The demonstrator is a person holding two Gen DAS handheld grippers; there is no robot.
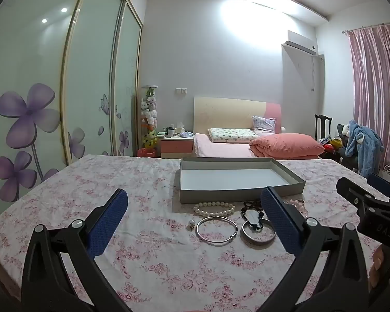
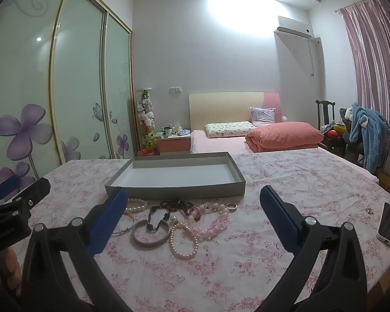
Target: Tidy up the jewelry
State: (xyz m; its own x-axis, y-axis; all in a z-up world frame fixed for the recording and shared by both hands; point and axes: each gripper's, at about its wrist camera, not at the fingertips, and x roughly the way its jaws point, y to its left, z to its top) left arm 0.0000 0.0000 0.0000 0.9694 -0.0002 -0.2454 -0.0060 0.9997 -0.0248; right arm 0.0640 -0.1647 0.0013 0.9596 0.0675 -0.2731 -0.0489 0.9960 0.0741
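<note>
Both claws, left claw (image 1: 195, 223) and right claw (image 2: 192, 218), are spread empty; the black beaded strand (image 2: 166, 214) draped over the silver bangle (image 2: 150, 234) could be dragged along.

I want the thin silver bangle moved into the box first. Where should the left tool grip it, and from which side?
The thin bangle lies flat on the cloth, clear of the pearls and the wide bangle. Probably best to come down from above with the open left tool, one finger inside the ring, one outside, pinching its bare left rim.
</note>
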